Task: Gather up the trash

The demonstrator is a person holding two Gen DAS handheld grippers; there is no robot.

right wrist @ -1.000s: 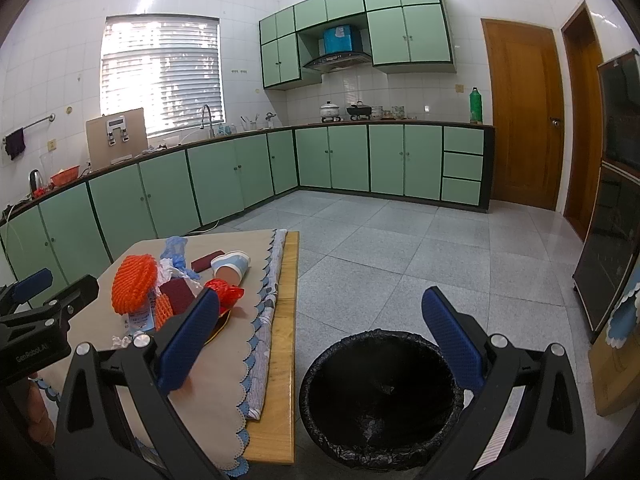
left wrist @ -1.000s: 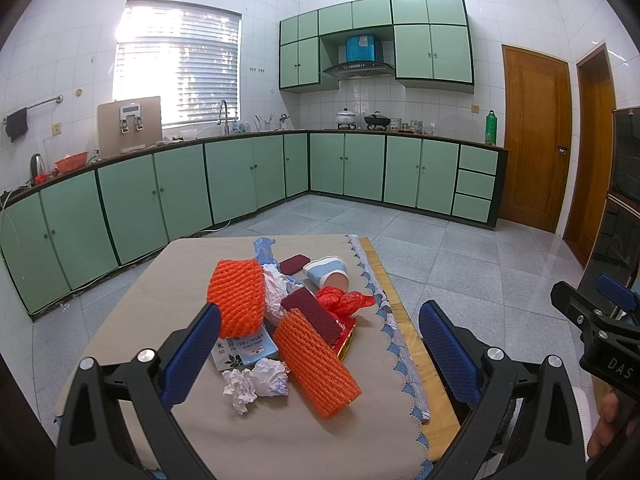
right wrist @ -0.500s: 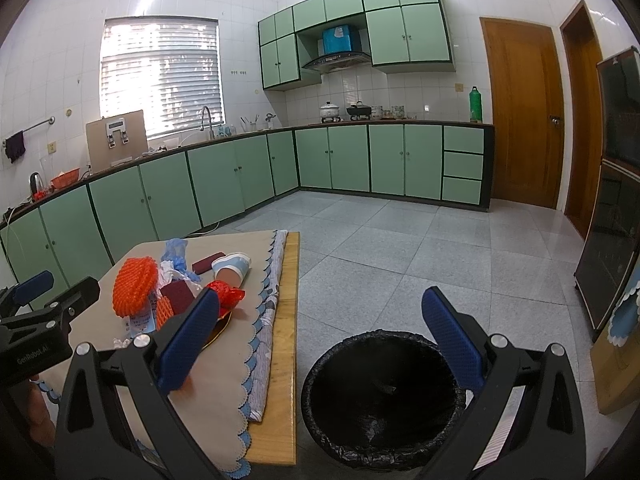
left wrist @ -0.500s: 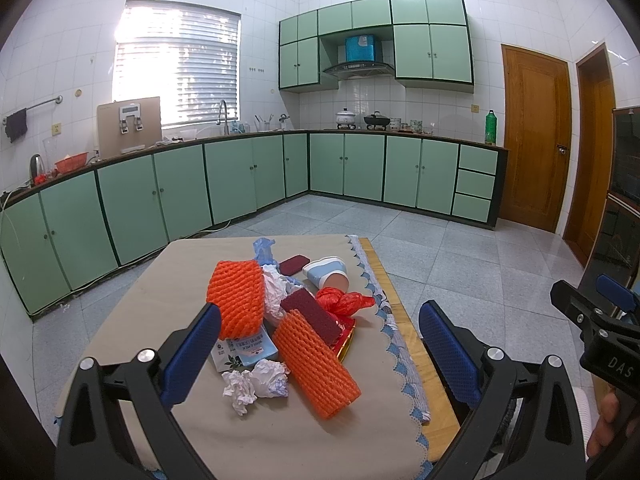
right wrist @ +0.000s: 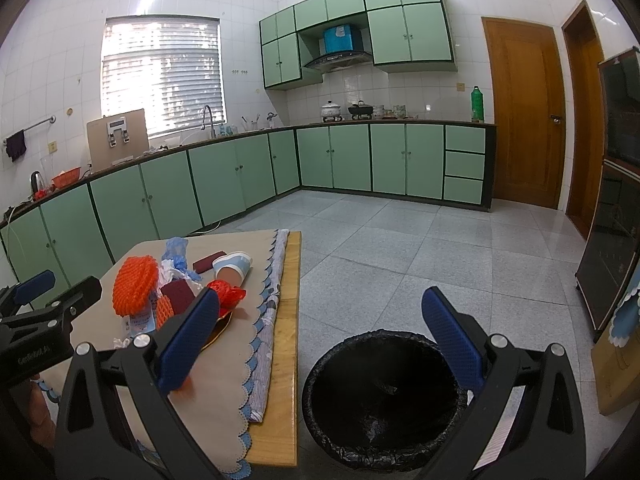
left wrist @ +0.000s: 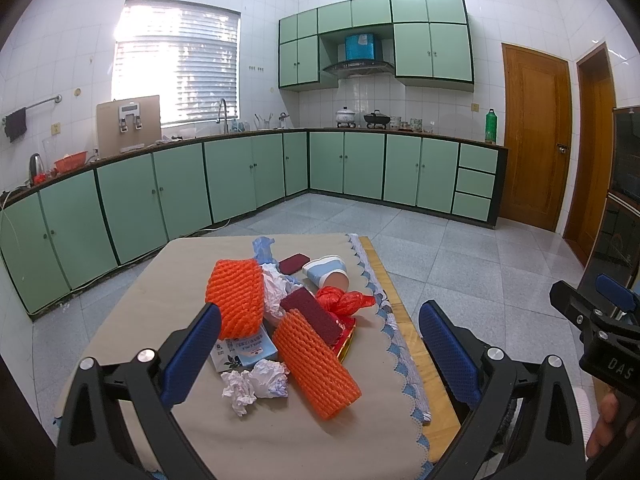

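- Green kitchen cabinets [left wrist: 240, 184] lined the walls behind a cloth-covered table [left wrist: 160, 280] on a grey tiled floor.
- Trash sat heaped on the table: two orange foam nets [left wrist: 316, 364], crumpled tissue [left wrist: 256, 384], a red plastic bag [left wrist: 344, 300], a tipped paper cup [left wrist: 326, 274].
- A black-lined bin [right wrist: 380, 400] stood on the floor just beside the table's edge, apparently nearly empty.
- The left gripper [left wrist: 320, 356] hung over the pile, spread wide, holding nothing.
- The right gripper [right wrist: 320, 340] hovered near the bin, likewise wide and empty.
- Likely trouble: the nearer net lay propped across other items, so a clumsy pinch could roll it off the table.
- Tissue, being light, might slip free or drag the carton [left wrist: 244, 350] beside it.
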